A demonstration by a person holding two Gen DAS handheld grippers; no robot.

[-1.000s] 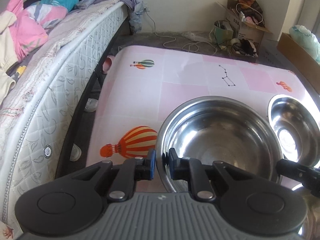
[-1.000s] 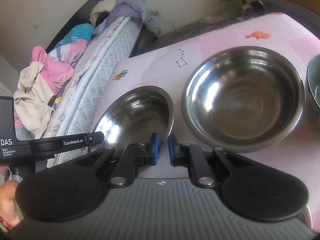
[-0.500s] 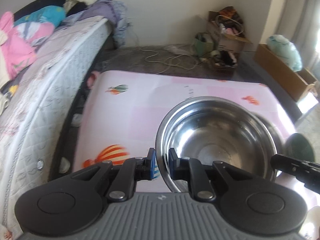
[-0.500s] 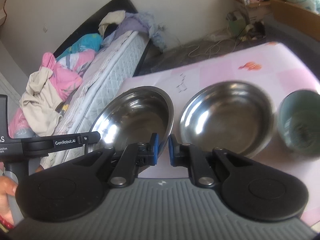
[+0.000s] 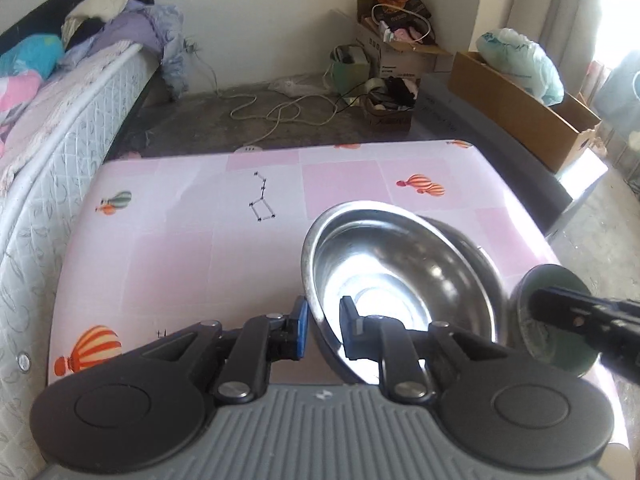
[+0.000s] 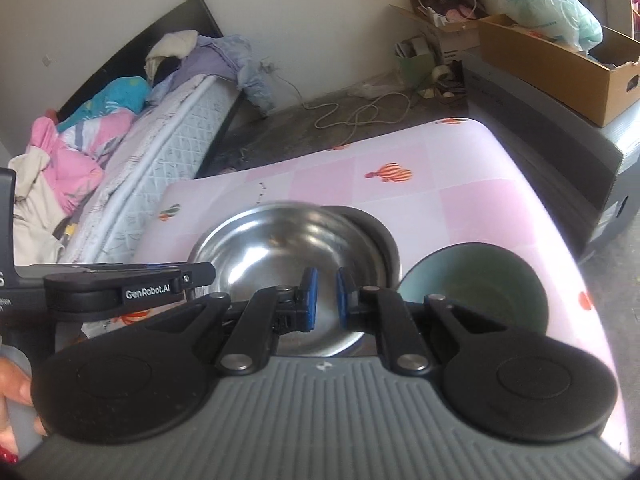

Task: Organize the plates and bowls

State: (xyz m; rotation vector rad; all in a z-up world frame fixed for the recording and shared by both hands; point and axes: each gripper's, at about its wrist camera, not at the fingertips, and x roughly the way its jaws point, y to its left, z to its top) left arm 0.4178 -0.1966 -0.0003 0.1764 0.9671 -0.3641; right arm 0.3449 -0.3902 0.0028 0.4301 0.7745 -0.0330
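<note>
Clearly, your left gripper (image 5: 322,328) was clamped on the near rim of the steel bowl (image 5: 400,264), one pad inside and one outside. It held that bowl tilted just left of the green bowl (image 6: 480,280), over a lower bowl (image 5: 460,232) that sat on the table (image 5: 180,260) beside the green one. Your right gripper (image 6: 325,300) had its jaws together in front of the steel bowl, left of the green bowl; whether they pinched the rim could not be told.

The steel bowl looked thin, stiff and light, so a pinch on the rolled rim should have carried it. Its polished wall looked slippery, and held from one point it would tend to swing; a deep bite on the rim was the safer hold. Both steel bowls were round, shiny and smooth-sided, shaped to nest. The green bowl looked matte, thicker and probably ceramic, so heavier and breakable. The table wore a glossy pink balloon-print cover.
</note>
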